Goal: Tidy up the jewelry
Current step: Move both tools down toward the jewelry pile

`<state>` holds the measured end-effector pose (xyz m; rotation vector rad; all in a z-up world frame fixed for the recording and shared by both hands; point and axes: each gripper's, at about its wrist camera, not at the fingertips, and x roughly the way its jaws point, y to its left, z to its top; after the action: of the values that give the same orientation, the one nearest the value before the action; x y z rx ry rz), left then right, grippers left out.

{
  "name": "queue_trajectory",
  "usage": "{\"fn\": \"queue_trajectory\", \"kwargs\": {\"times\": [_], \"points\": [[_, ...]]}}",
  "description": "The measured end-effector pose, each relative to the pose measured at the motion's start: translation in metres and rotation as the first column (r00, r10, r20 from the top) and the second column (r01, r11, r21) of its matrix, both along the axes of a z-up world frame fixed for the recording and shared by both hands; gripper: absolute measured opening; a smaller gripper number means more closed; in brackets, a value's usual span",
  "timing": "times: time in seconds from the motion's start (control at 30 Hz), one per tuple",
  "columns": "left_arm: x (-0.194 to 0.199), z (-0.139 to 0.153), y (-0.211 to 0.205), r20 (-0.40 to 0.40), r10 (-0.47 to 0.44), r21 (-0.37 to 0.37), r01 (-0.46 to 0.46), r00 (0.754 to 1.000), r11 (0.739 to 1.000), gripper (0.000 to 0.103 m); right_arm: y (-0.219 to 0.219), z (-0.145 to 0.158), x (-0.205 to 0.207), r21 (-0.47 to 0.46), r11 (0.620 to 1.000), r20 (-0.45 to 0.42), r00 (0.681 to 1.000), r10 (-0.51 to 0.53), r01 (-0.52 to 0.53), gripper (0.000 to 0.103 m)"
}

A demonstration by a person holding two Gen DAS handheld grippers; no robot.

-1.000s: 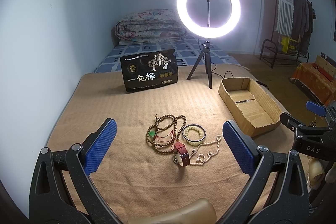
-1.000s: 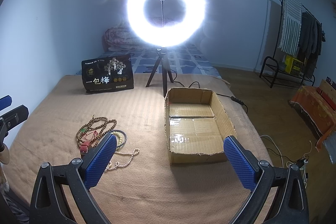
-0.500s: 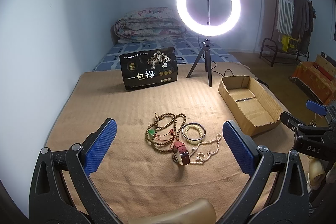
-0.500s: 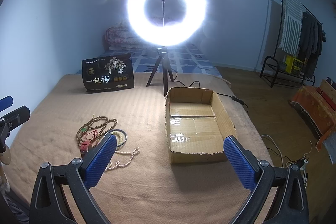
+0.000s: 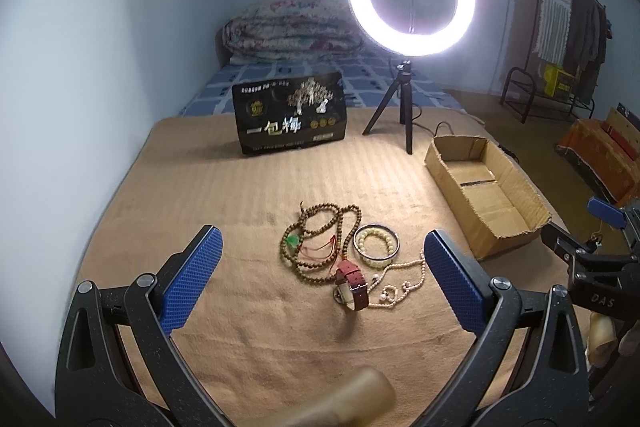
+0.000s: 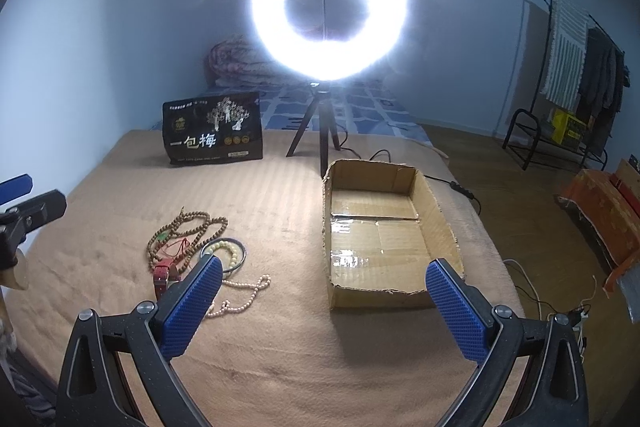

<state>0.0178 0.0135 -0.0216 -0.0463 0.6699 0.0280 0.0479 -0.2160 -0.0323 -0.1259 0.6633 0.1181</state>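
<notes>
1. Both the left tool (image 5: 322,283) and right tool (image 6: 322,301) hung spread wide, holding nothing.
2. The jewelry heap (image 5: 340,255) lay mid-bed, untouched; picking had likely not begun.
3. Farther toward the right edge, the box (image 6: 440,223) awaited; next, probably pinching one piece.

Home bedroom; folded quilt (image 5: 292,31); clothes rack (image 5: 560,39).

left tongs (image 5: 322,281) — black arms | blue dimpled pads (image 5: 192,285) | silver screws
</notes>
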Motion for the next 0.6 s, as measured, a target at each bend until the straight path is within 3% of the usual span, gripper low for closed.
{"fn": "queue_trajectory", "kwargs": {"times": [0.17,0.3,0.6], "points": [[0.017,-0.016,0.015,-0.088,0.005,-0.064,-0.011,0.996,0.998,0.102,0.002,-0.013,0.012,0.018,0.999,-0.073,0.996,0.051,-0.050,0.097],[0.028,-0.027,0.022,-0.146,-0.002,-0.111,-0.015,0.989,0.994,0.096,0.011,-0.026,0.021,0.020,0.994,-0.126,0.986,0.108,-0.107,0.095],[0.053,-0.063,0.019,-0.302,-0.049,-0.203,-0.014,0.952,0.979,0.081,0.034,-0.070,0.048,0.056,0.976,-0.316,0.923,0.217,-0.210,0.079]]}}
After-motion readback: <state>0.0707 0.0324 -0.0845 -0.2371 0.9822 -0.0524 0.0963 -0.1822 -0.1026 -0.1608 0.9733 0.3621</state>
